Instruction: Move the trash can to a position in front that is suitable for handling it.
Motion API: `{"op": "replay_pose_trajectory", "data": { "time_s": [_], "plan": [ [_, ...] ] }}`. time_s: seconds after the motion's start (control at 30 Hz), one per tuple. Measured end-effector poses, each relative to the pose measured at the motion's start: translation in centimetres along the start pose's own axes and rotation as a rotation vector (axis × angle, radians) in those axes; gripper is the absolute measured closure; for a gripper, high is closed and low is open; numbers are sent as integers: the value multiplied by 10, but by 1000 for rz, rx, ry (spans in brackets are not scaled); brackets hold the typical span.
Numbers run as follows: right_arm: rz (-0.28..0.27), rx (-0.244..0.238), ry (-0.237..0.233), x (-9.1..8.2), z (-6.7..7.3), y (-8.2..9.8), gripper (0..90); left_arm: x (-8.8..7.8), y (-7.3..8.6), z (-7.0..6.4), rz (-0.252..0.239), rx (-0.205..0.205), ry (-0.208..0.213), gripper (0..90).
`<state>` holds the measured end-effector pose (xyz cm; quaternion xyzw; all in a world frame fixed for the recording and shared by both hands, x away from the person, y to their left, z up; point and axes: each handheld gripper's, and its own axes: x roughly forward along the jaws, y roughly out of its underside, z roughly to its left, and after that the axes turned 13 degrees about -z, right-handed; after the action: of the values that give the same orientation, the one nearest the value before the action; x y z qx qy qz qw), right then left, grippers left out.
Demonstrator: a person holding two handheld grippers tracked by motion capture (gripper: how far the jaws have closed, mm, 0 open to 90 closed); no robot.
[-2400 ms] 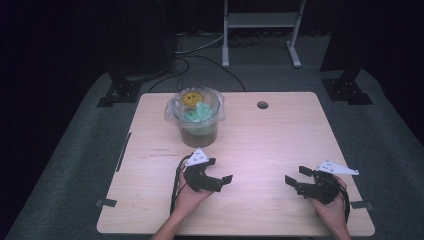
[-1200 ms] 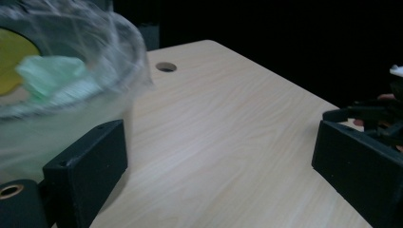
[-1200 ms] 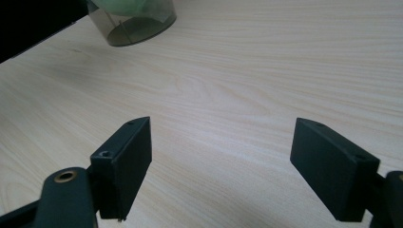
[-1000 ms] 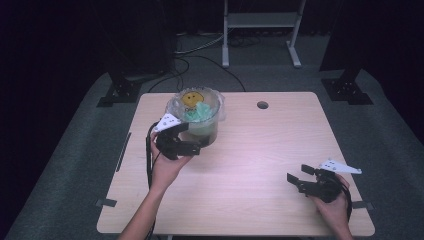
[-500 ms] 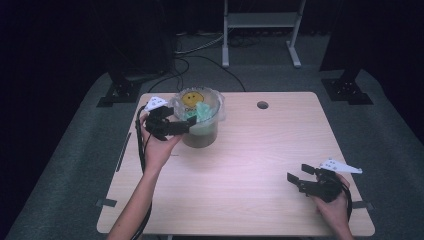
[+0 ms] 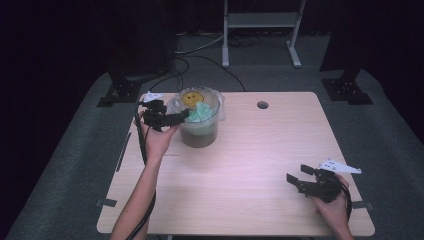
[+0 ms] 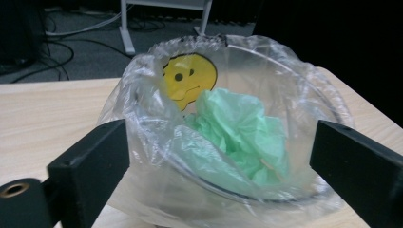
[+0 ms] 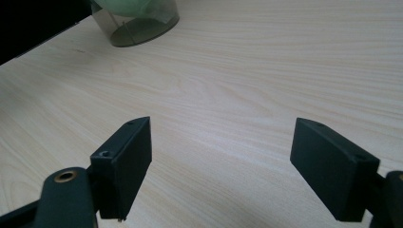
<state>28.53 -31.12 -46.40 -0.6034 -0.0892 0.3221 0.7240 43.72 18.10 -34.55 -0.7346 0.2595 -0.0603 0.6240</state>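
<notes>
Up at the far left of the table (image 6: pixel 250 165), a small clear bin (image 6: pixel 199 131) stands lined with a clear plastic bag (image 7: pixel 142 109) whose edge is folded out over the rim. Inside the bag lies a crumpled green bag (image 7: pixel 237 133), and behind it a yellow smiley face (image 7: pixel 187 80) shows on the far side.

From the high view, the left gripper (image 6: pixel 170 118) is held at the bin's left side, level with its rim, jaws pointing toward the bin. In the left gripper view its 2 black jaws stand wide apart, 1 on each side of the bin, with nothing between them touching either pad; they hold nothing. The left forearm reaches in from the bottom edge, and a cable trails back along it.

Well apart from the bin, the right gripper (image 6: pixel 300 179) sits near the table's right front corner, held in the right hand (image 6: pixel 334 202), pointing left. In the right gripper view its 2 jaws are also spread wide over bare wood and hold nothing, with the bin's base at the top left of that view.

A round hole (image 6: pixel 262 105) sits in the tabletop near the far edge, right of the bin. Beyond the table, cables (image 6: pixel 200 55) run over a grey floor and a white frame (image 6: pixel 260 25) stands.
</notes>
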Motion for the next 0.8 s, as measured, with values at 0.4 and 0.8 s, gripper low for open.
{"op": "replay_pose_trajectory", "data": {
  "time_s": [0.4, 0.8],
  "plan": [
    [7, -1, -2, 2, 2, 2, 209, 12, 11, 13, 49, -22, -8, 341],
    [22, 11, -2, 5, 1, 5, 209, -1, 14, 15, 46, -60, 47, 421]
  ]
}}
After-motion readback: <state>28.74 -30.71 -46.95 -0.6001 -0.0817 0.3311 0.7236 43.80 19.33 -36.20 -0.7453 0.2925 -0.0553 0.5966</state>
